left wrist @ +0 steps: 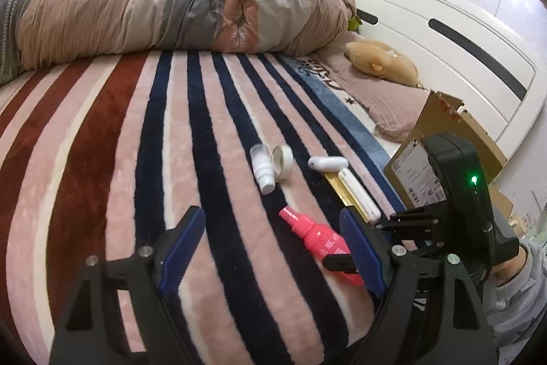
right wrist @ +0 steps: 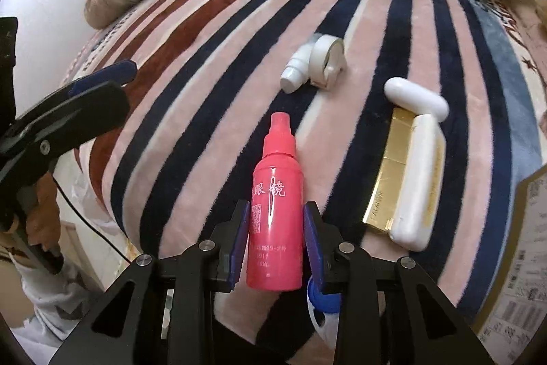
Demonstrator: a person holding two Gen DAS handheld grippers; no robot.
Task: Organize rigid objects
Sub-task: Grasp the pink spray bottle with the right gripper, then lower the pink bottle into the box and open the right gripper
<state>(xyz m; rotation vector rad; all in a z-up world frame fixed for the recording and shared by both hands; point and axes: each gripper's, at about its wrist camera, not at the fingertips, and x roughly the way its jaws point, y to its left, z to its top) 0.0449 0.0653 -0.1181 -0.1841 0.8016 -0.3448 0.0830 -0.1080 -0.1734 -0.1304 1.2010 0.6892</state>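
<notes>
A pink spray bottle (right wrist: 277, 194) with white lettering sits between the pads of my right gripper (right wrist: 275, 211), which is shut on its lower body, nozzle pointing away. It hangs just over the striped blanket (right wrist: 205, 91). In the left wrist view the same pink bottle (left wrist: 314, 235) lies close to the right finger of my left gripper (left wrist: 273, 238), which stands open and holds nothing. Beyond lie a small white bottle (right wrist: 295, 70) against a white round jar (right wrist: 328, 60), a white capsule case (right wrist: 415, 96), and a white tube (right wrist: 418, 180) on a gold box (right wrist: 384, 166).
An open cardboard box (left wrist: 441, 139) with a shipping label stands at the bed's right edge. A rolled quilt (left wrist: 154, 12) spans the far side, with a plush toy (left wrist: 379, 60) near the white headboard (left wrist: 444, 33). A blue-capped item (right wrist: 323, 296) shows below my right gripper.
</notes>
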